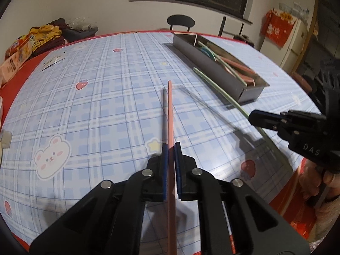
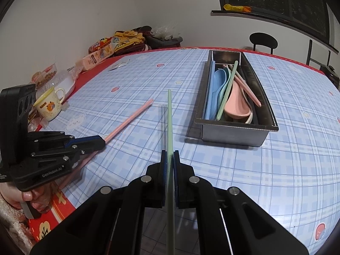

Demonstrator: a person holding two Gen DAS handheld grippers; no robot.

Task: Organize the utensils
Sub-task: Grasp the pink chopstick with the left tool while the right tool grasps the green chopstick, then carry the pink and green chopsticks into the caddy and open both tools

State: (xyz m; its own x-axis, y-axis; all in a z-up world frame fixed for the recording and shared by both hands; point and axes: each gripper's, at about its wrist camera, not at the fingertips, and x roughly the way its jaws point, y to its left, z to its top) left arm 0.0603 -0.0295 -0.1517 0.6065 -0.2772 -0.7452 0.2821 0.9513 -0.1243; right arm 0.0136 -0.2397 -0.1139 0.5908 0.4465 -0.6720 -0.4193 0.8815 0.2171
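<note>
A broad stretch of checked worktop (image 2: 276, 170) lies bare in front of both tools. The metal utensil tray (image 2: 233, 131) stands as the one obstacle mid-table, already crowded with spoons (image 2: 235, 104) and chopsticks. Along the far left edge, a yellow-rimmed mug (image 2: 50, 104), snack packets (image 2: 99, 53) and folded clothes (image 2: 131, 40) close off that side.
</note>
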